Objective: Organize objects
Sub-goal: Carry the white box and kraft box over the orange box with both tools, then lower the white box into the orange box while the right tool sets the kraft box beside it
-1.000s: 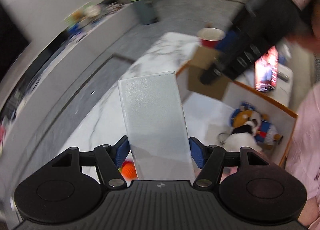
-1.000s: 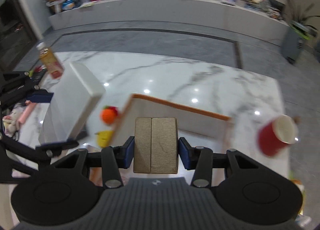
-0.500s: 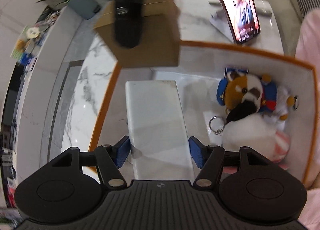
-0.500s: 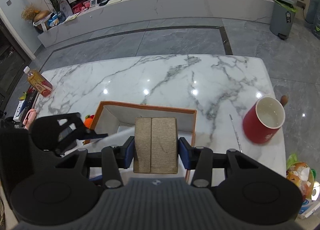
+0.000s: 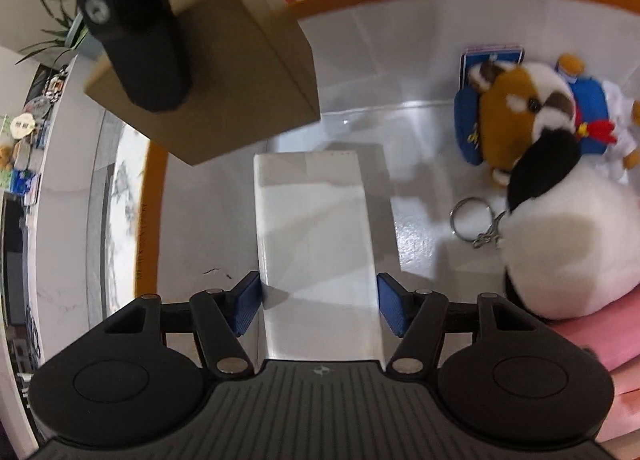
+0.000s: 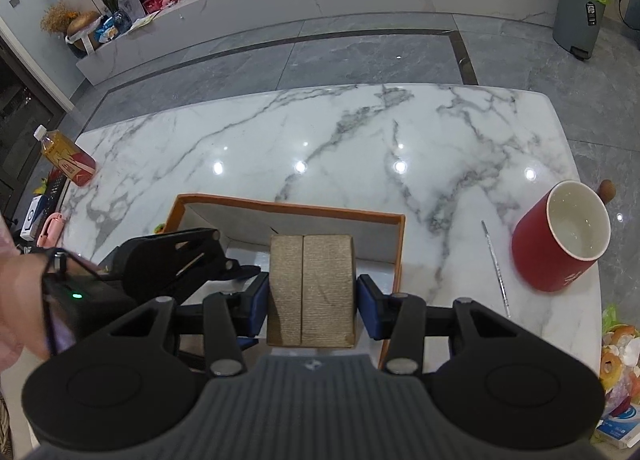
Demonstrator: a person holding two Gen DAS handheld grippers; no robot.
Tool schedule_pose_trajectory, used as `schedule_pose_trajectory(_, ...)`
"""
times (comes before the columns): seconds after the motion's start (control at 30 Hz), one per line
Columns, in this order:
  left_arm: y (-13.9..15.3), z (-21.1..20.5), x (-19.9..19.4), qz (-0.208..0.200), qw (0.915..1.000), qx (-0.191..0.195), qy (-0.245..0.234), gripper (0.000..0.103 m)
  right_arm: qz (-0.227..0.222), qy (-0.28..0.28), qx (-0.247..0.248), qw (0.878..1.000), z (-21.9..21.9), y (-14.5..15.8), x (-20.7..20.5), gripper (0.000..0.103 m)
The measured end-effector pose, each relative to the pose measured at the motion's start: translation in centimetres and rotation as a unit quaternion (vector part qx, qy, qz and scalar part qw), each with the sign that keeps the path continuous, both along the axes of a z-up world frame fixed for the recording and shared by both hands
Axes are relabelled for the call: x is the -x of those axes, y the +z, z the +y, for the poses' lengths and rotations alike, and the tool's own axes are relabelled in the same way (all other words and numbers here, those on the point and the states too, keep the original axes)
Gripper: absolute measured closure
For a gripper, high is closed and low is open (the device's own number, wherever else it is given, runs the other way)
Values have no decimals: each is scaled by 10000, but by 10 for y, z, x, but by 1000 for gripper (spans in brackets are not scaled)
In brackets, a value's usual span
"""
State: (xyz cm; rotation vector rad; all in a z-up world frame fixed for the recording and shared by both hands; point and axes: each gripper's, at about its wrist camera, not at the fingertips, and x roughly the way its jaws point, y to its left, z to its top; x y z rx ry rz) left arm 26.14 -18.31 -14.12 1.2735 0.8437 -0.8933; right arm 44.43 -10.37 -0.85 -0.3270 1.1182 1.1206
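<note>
White box [image 5: 316,236] sits pinched between the blue pads of my left gripper [image 5: 319,308], its long axis running straight out along my fingers and down toward the floor of the orange-rimmed bin [image 5: 154,195]. My right gripper [image 6: 312,310] clamps a brown cardboard box [image 6: 311,290] by its sides above the bin's near edge, its long axis also pointing forward. Inside the bin lie plush toys [image 5: 548,163] with a key ring [image 5: 472,215]. A red mug [image 6: 560,236] stands on the marble table [image 6: 320,147].
</note>
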Motion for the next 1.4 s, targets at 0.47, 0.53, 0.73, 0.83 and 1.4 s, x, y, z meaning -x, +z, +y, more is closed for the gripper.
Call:
schedule_pose_trajectory(0.47,-30,10,12,-710,9964,-300,-365,33,-402,436,251,9979,12,-12,5,55)
schedule_pose_trajectory(0.53,-32,11,12,-844,9956,-347,-225,31,-523,451,315,9971,13,-15,7,55)
schedule_pose_trajectory(0.73,-29,13,9,-695,9971,-115,285,31,-815,676,597,9926,19,-20,11,55)
schedule_pose_trajectory(0.83,-30,23,14,-746,9968,26,282,31,-1002,862,761,9883,26,-22,18,54)
schedule_pose_trajectory(1.4,7,31,15,-544,9910,775,942,32,-2296,1279,1461,9537,55,-61,60,56)
